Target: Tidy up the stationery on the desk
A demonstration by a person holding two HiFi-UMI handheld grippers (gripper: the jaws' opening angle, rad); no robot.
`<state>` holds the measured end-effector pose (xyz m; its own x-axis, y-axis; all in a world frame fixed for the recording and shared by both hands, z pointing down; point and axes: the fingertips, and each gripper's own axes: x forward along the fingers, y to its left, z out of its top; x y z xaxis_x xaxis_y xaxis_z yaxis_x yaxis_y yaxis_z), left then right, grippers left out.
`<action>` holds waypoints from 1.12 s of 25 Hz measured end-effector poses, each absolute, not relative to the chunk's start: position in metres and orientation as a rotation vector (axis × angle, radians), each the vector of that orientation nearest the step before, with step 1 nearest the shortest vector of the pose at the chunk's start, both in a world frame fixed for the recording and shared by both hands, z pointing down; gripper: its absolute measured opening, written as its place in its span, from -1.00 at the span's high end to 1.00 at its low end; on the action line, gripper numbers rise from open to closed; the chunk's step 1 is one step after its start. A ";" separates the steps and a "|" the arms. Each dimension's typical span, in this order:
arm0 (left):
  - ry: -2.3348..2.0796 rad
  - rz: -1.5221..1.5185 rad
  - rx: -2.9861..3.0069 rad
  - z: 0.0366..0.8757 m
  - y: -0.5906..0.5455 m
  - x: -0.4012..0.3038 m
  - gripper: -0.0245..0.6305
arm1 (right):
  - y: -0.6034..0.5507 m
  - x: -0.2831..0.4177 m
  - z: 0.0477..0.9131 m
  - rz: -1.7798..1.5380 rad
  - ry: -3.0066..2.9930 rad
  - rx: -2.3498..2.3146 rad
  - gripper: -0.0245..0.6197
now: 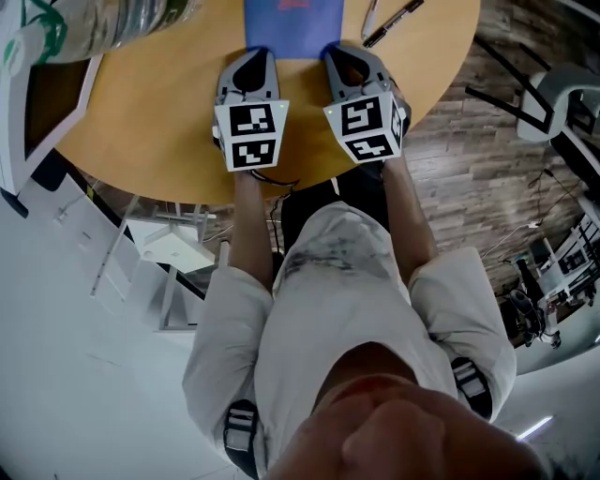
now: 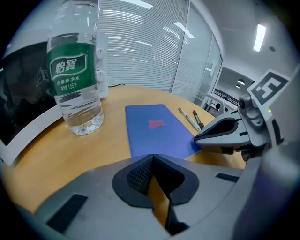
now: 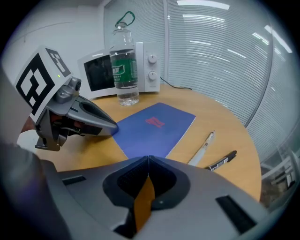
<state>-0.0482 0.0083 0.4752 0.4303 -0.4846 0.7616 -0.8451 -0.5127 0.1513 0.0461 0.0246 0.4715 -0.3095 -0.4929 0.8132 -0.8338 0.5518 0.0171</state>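
A blue notebook (image 1: 291, 21) lies flat on the round wooden desk (image 1: 159, 103), just beyond both grippers. To its right lie a white pen (image 3: 202, 149) and a black pen (image 3: 222, 161), side by side. My left gripper (image 2: 152, 158) rests at the desk's near edge, shut and holding nothing, its tips near the notebook's near edge. My right gripper (image 3: 148, 159) sits beside it, also shut and holding nothing. In the head view the left gripper (image 1: 253, 58) and right gripper (image 1: 343, 56) flank the notebook's near corners.
A water bottle (image 2: 75, 79) with a green label stands upright at the left of the notebook. Behind it is a white microwave (image 3: 101, 70). Window blinds run along the far side. The desk edge drops off to the floor on the right.
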 end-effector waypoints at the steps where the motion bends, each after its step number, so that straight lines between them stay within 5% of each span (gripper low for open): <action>1: -1.126 0.903 2.157 0.475 0.014 -0.049 0.90 | 0.028 0.045 0.471 0.524 -1.974 1.060 0.73; 28: -1.293 0.802 1.993 0.476 0.124 -0.078 0.90 | 0.095 0.012 0.474 0.327 -2.068 0.801 0.73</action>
<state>-0.0777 0.1243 0.4760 0.3348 -0.5506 0.7647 -0.9297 -0.3250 0.1731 0.0119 0.0948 0.4737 -0.4143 -0.4206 0.8071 -0.6489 0.7583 0.0621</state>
